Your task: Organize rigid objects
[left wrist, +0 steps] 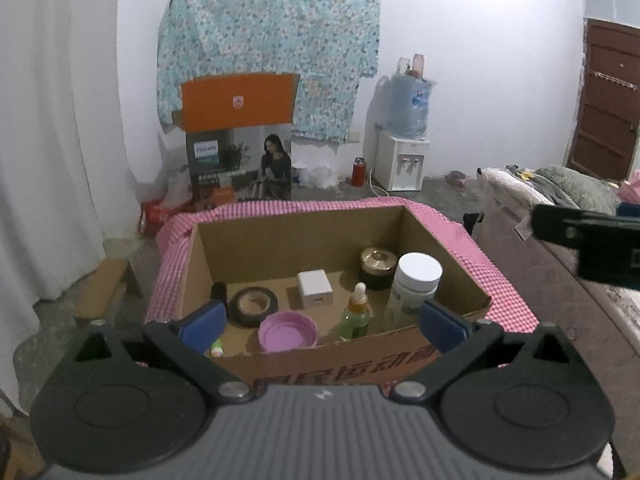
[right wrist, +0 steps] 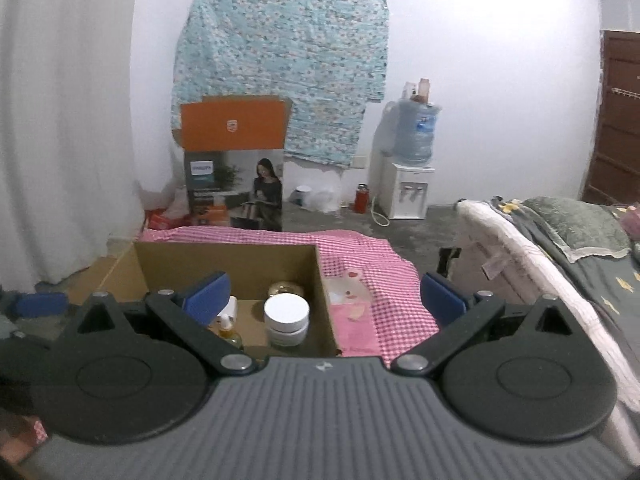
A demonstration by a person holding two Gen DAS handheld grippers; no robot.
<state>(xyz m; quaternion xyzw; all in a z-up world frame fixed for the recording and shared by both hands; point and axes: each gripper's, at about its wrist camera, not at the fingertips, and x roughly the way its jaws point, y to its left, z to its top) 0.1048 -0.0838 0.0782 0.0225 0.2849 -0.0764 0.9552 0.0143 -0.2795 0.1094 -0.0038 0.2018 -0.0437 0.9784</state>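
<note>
The left gripper point(left wrist: 322, 326) hangs empty with jaws spread wide, and the cardboard box point(left wrist: 320, 360) lies straight ahead and just below it, nearer to it than to the right gripper point(right wrist: 324, 300), also spread and empty, which sees the box ahead to its left. Nearest inside are the purple lid point(left wrist: 287, 330) and dropper bottle point(left wrist: 356, 312), upright. Beyond stand the white-capped jar point(left wrist: 416, 284), tape roll point(left wrist: 254, 304), white cube point(left wrist: 315, 288) and gold-lidded jar point(left wrist: 378, 266): 6 items, none outside on the pink checked cloth point(left wrist: 504, 292).

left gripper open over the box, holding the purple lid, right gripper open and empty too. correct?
Not quite. The left gripper is open but holds nothing: in the left wrist view the purple lid lies on the floor of the cardboard box, below the fingers. The right gripper is open and empty, as you said.
</note>
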